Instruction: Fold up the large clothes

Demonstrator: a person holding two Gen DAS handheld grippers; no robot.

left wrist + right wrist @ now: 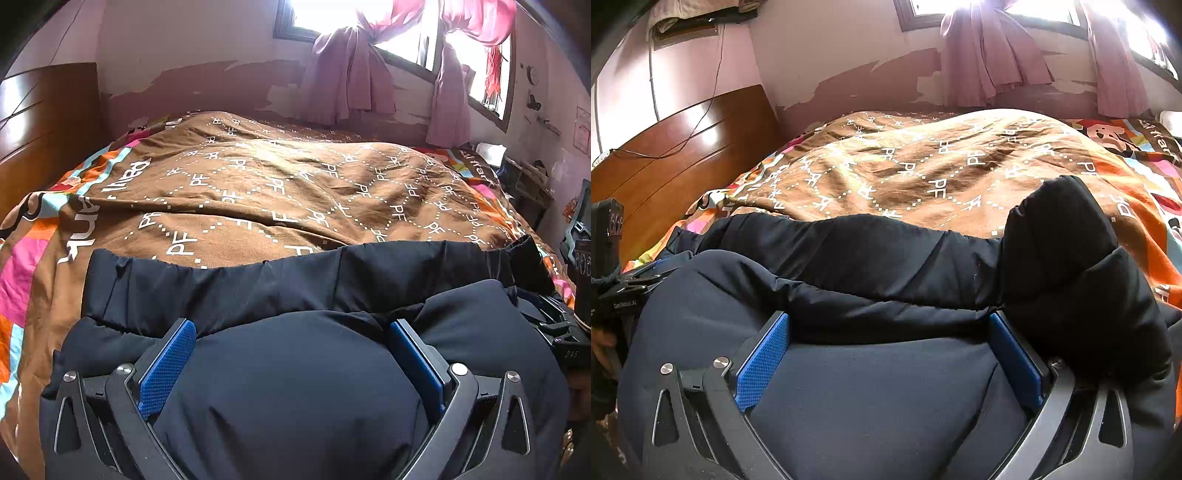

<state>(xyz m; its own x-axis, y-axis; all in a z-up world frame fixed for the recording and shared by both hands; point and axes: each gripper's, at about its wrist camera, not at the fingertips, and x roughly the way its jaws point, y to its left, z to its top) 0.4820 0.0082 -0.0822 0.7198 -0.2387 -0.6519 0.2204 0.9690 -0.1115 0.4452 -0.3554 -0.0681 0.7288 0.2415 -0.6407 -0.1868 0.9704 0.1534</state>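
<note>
Here's the dark navy padded jacket (295,387), lying along the near edge of the bed and bulging right up between the fingers of both tools. It looks puffy and soft, probably light for its bulk, with a smooth shell likely to slide under a loose pinch. Best bet, I'd say, is to bite deep into a thick roll of padding or a seam, not the slick surface.

The left gripper (291,328) stands spread wide, blue ribbed pads (166,365) either side of a swollen mound of fabric; it brackets the cloth, not clamping it. The right gripper (888,321) is the same: spread, a quilted fold sitting between its pads, nothing pinched. Just ahead of the right tool and off to its right, a black hood or collar (1060,236) rises in a rounded lump.

Beyond the fingertips runs a straighter panel edge of the jacket, then the brown patterned quilt (258,184), rumpled cotton by the look. Farther out, a wooden headboard (665,162) to the left and pink curtains (347,74) ahead.
</note>
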